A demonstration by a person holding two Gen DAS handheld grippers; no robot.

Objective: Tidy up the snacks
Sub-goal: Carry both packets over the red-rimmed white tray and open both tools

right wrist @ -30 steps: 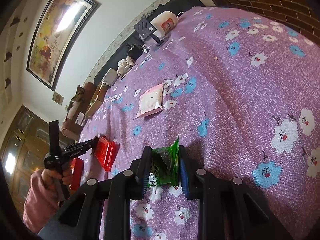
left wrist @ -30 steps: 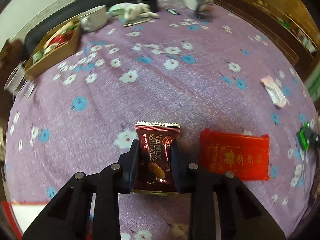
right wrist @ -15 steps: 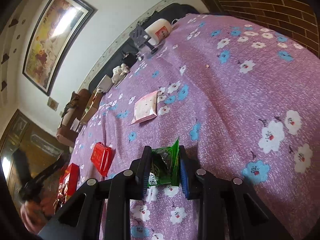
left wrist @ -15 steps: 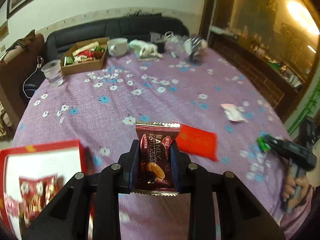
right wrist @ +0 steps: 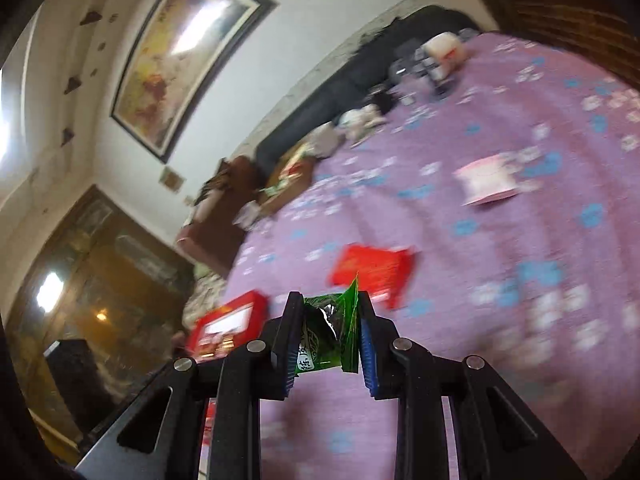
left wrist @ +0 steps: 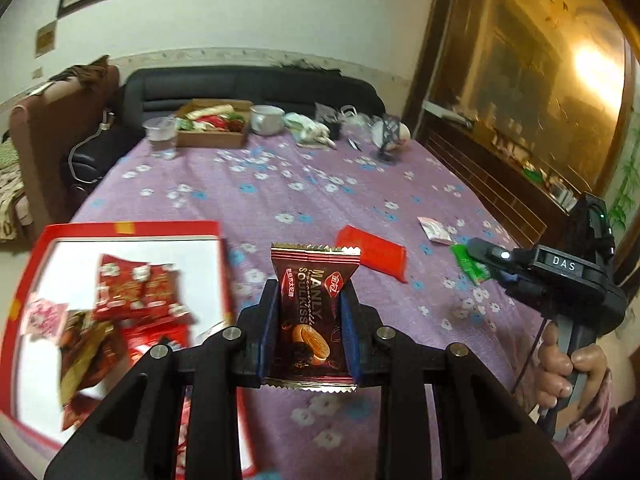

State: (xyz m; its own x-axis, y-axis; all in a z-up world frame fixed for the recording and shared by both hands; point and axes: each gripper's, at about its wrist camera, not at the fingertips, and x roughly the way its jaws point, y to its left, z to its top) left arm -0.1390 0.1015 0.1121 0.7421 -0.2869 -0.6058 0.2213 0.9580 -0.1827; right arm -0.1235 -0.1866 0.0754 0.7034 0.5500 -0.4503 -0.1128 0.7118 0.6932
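At the near left of the table [left wrist: 280, 200], which is covered with a purple flowered cloth, sits a red-rimmed box [left wrist: 120, 228] with a white inside. Several snack packets [left wrist: 132, 292], mostly red, lie in it, blurred in the left wrist view. At the far left stand a clear plastic cup [left wrist: 160, 136], a brown cardboard box [left wrist: 212, 128] filled with more snacks, and a white bowl [left wrist: 266, 118] just to its right.

In the near centre the left gripper [left wrist: 310, 336] has its fingers [left wrist: 268, 332] closed on a dark brown packet [left wrist: 312, 312], held upright above the cloth with its crimped top edge up, beside the right edge of the red-rimmed box.

Just beyond it to the right a flat red packet [left wrist: 372, 252] lies on the cloth, and farther right a small pale pink packet [left wrist: 436, 232] lies apart from it.

At the right edge a hand [left wrist: 568, 372] holds the handle of the right gripper [right wrist: 328, 336]. Its fingers [right wrist: 290, 336] clamp a green packet [right wrist: 330, 332], crumpled between them and lifted clear of the table, near the red packet. In the right wrist view the surroundings are smeared, and the red-rimmed box shows to the left of the green packet.
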